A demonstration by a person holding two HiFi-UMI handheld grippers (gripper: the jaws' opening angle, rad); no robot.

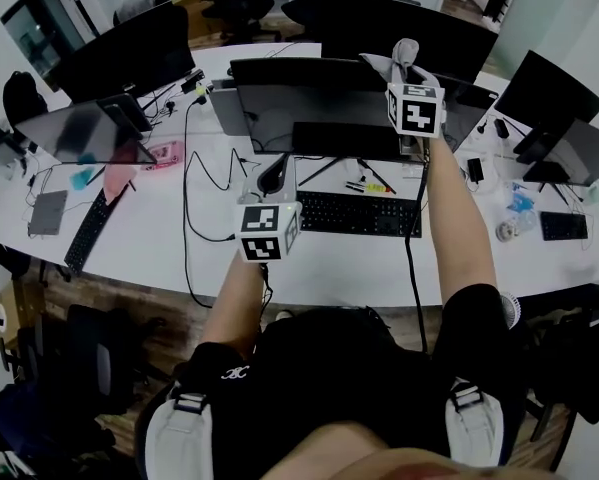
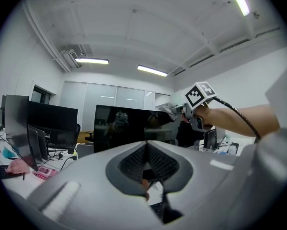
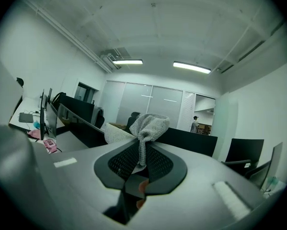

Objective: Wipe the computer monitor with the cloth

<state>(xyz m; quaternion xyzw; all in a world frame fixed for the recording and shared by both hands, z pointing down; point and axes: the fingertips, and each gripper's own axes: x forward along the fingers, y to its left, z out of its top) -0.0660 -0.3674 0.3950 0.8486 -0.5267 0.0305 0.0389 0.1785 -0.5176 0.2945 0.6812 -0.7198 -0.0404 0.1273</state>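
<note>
The dark monitor (image 1: pixel 314 103) stands at the middle of the white desk (image 1: pixel 159 238), and it also fills the centre of the left gripper view as a black screen (image 2: pixel 121 126). My right gripper (image 1: pixel 405 68) is raised at the monitor's upper right edge, shut on a grey knitted cloth (image 1: pixel 404 53). The right gripper view shows this cloth (image 3: pixel 148 124) bunched above the pinched jaws of the right gripper (image 3: pixel 142 153). My left gripper (image 1: pixel 272 175) hovers low in front of the screen's lower left; in its own view the left gripper (image 2: pixel 146 150) is shut and holds nothing. From there the right gripper (image 2: pixel 191 111) and cloth (image 2: pixel 168 110) show at the screen's top right.
A black keyboard (image 1: pixel 359 213) lies in front of the monitor, with cables (image 1: pixel 191 198) trailing to the left. Other monitors (image 1: pixel 124 53) and a second keyboard (image 1: pixel 84 233) are at the left, more screens (image 1: pixel 554 93) at the right. Office chairs (image 1: pixel 244 3) stand behind the desk.
</note>
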